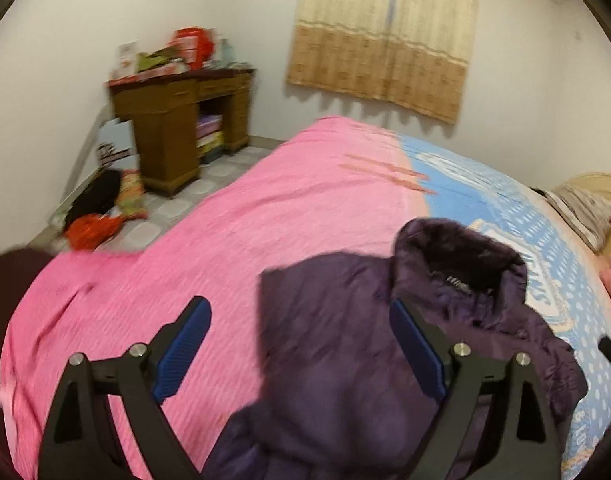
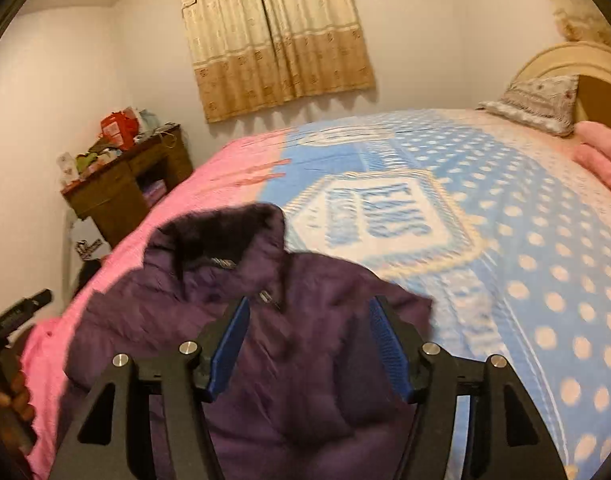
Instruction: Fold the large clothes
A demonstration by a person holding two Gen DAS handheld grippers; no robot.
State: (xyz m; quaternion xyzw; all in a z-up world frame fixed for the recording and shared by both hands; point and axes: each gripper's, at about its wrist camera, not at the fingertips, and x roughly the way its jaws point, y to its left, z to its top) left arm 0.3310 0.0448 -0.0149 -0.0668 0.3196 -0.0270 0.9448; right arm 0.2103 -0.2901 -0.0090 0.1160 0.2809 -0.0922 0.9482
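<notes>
A dark purple padded jacket (image 1: 345, 340) lies on the bed, its collar (image 1: 457, 256) pointing away from me. It also shows in the right wrist view (image 2: 285, 340), collar (image 2: 225, 232) at the far end. My left gripper (image 1: 301, 320) is open and empty, hovering over the jacket's left side. My right gripper (image 2: 309, 320) is open and empty over the jacket's front, near the zip. The left gripper's tip (image 2: 25, 308) shows at the left edge of the right wrist view.
The bed carries a pink cover (image 1: 225, 240) and a blue dotted blanket (image 2: 505, 240). A pillow (image 2: 537, 104) and headboard (image 2: 565, 60) are at the right. A cluttered wooden desk (image 1: 177, 120) stands by the wall, bags (image 1: 97, 216) on the floor, and a curtain (image 1: 385, 40) hangs behind.
</notes>
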